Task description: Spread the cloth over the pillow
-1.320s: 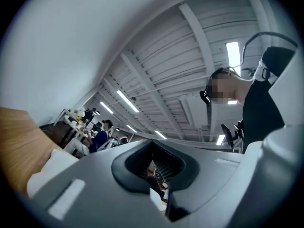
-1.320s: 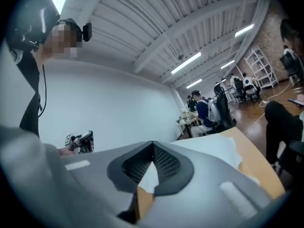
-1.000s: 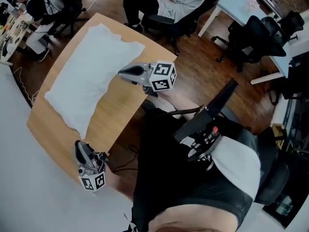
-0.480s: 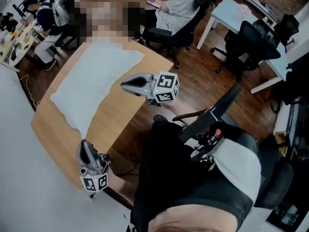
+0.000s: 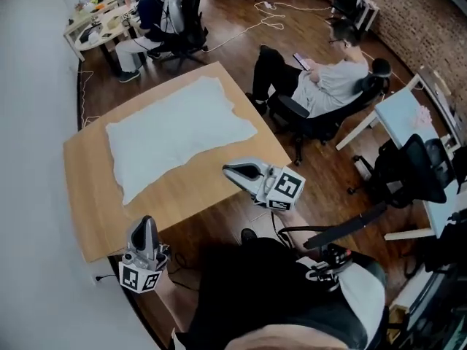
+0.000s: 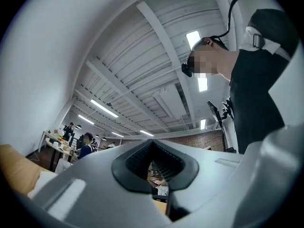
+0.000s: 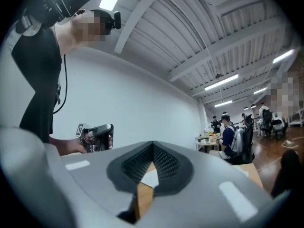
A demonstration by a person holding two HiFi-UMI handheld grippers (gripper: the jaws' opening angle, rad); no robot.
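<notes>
- Lying spread out on the wooden surface, the white cloth is covering much of its far half. One end is reaching toward the far right corner and the other toward the left edge.
- The cloth's edges are looking wavy and uneven. Nothing is showing whether a pillow is sitting underneath it.
- The left gripper is hovering off the near left corner of the surface, close to the white wall. Its jaws are pointing up toward the surface and its marker cube is hanging nearest the person.
- In the left gripper view those jaws are pressing together with nothing between them. Only the distant room is showing through the small gap beyond the pads.
- The right gripper is hanging just off the near right edge of the surface, above the wooden floor, well apart from the cloth.
- In the right gripper view its jaws are likewise closed and gripping nothing. A sliver of the wooden surface and white cloth is showing past them.
- A seated person is sitting in a black chair just beyond the right side of the surface, bending over something in their hands.
- Another person is sitting at a far desk that is carrying small items too tiny to tell.
- An empty black office chair is standing at the right beside a pale blue desk.
</notes>
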